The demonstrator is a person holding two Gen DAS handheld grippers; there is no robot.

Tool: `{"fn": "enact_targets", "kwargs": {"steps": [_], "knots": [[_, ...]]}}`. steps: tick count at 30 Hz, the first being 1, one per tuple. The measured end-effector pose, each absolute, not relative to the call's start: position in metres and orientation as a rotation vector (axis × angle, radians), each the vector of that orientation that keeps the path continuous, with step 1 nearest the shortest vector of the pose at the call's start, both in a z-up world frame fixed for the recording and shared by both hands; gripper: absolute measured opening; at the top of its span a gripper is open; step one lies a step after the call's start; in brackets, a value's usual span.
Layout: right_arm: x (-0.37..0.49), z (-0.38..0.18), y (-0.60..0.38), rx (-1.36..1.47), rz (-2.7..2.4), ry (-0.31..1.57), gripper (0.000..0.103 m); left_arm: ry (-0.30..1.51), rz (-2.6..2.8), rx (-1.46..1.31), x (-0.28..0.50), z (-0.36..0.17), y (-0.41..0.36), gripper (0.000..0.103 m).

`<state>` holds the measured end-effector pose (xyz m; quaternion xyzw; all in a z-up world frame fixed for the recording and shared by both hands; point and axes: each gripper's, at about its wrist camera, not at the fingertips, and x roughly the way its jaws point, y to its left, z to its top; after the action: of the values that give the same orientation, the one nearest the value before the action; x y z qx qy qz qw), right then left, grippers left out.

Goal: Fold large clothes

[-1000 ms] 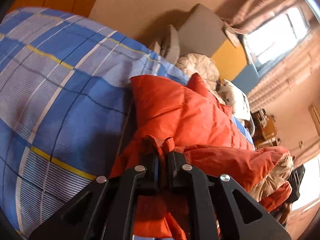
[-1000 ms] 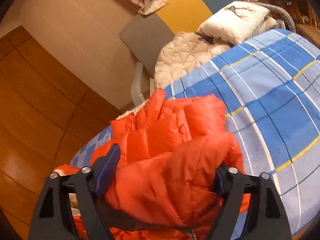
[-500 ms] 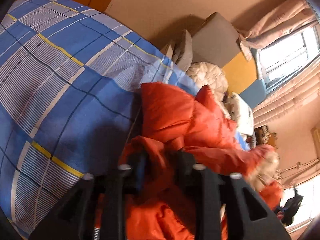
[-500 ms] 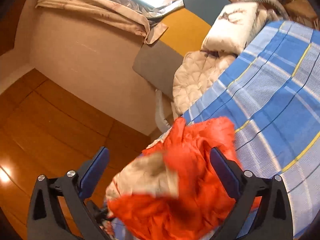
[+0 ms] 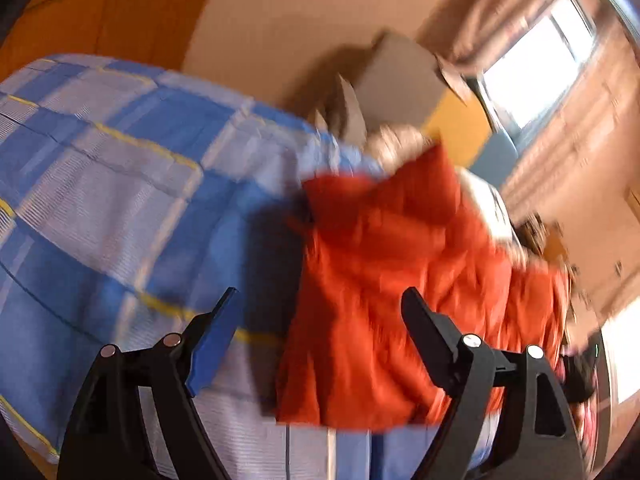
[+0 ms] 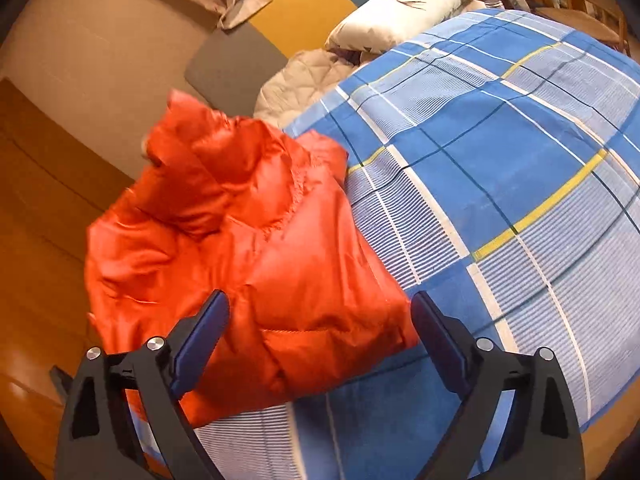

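**K:** Black two-finger left gripper (image 5: 320, 344), blue pads: jaws opening, spread wide. Puffy orange quilted jacket (image 5: 392, 288) sits beyond the gap, centre-right of frame; pads don't look pressed on it. Frame's blurred.

**M:** Right gripper (image 6: 320, 332)?

**K:** Jaws wide but closing a little. Nothing pinched. Jacket's near edge lies between the fingers (image 6: 200, 332) at lower centre, no pad contact visible.

**M:** Jacket position?

**K:** Bunched heap, left-centre of right wrist view, lying on the blue plaid bedsheet with yellow and white lines (image 6: 500, 168). Left side of the heap sits at the bed edge, wooden floor (image 6: 36, 216) beyond.

**M:** Further back?

**K:** Beige quilted blanket (image 6: 304, 76) just behind the jacket, white printed pillow (image 6: 400, 16) top centre, grey padded headboard panel (image 6: 236, 64) against the tan wall. Bright window (image 5: 536, 68) upper right of left wrist view.
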<state>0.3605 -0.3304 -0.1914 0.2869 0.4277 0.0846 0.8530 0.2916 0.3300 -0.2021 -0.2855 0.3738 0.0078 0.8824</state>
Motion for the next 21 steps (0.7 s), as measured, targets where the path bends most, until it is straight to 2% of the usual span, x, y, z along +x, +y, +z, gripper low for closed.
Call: {"fn": "enact_targets", "kwargs": {"steps": [4,6,8,10,13,14,17,21], "knots": [[0.367,-0.198,-0.329,0.584,0.201,0.906,0.086,0.788,-0.062,-0.63,0.289,-0.226,0.317,0.082],[0.371,-0.199,-0.327,0.576,0.218,0.913,0.079,0.781,-0.098,-0.684,0.295,-0.234,0.317,0.08],[0.372,-0.198,-0.324,0.563,0.223,0.921,0.066,0.778,-0.132,-0.738,0.304,-0.239,0.318,0.065],[0.375,-0.196,-0.319,0.549,0.235,0.929,0.053,0.78,-0.171,-0.75,0.311,-0.24,0.312,0.031],[0.372,-0.19,-0.316,0.544,0.243,0.935,0.033,0.768,-0.174,-0.725,0.31,-0.232,0.308,0.012],[0.37,-0.187,-0.316,0.54,0.242,0.932,0.026,0.76,-0.175,-0.72,0.307,-0.227,0.308,0.01],[0.361,-0.176,-0.316,0.543,0.244,0.91,0.017,0.727,-0.182,-0.711,0.293,-0.212,0.307,0.007],[0.343,-0.164,-0.323,0.571,0.262,0.883,0.013,0.691,-0.196,-0.71,0.269,-0.196,0.308,0.006]]}}
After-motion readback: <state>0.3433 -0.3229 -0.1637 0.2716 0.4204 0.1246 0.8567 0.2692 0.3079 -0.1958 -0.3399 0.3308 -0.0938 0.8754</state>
